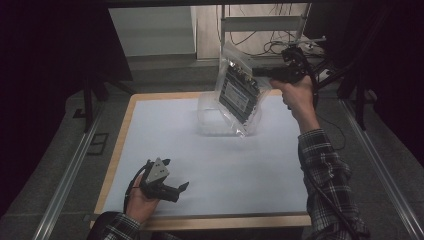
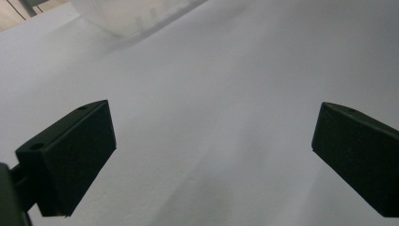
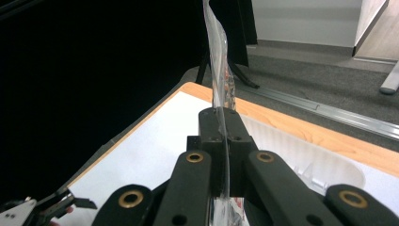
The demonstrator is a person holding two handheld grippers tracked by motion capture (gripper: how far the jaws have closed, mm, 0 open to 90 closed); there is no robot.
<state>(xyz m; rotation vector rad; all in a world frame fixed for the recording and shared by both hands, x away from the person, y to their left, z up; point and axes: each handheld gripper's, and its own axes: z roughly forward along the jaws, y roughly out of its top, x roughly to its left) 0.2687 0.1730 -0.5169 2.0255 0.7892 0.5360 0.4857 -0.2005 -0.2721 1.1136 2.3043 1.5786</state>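
Observation:
A clear plastic bag (image 1: 239,90) with a black boxy device inside hangs in the air over the far part of the table. My right gripper (image 1: 256,72) is shut on the bag's upper edge. In the right gripper view the jaws (image 3: 221,122) pinch the thin plastic film (image 3: 217,56), which rises straight up between them. My left gripper (image 1: 175,174) rests near the front left of the white mat, held in a hand. Its jaws (image 2: 211,160) stand wide open over bare mat with nothing between them.
A clear plastic tub (image 1: 210,117) sits on the white mat (image 1: 210,165) at the far middle, just below the hanging bag; its rim (image 2: 122,14) shows in the left gripper view. The wooden table edge (image 1: 120,145) borders the mat. Cables and a metal frame lie beyond the table.

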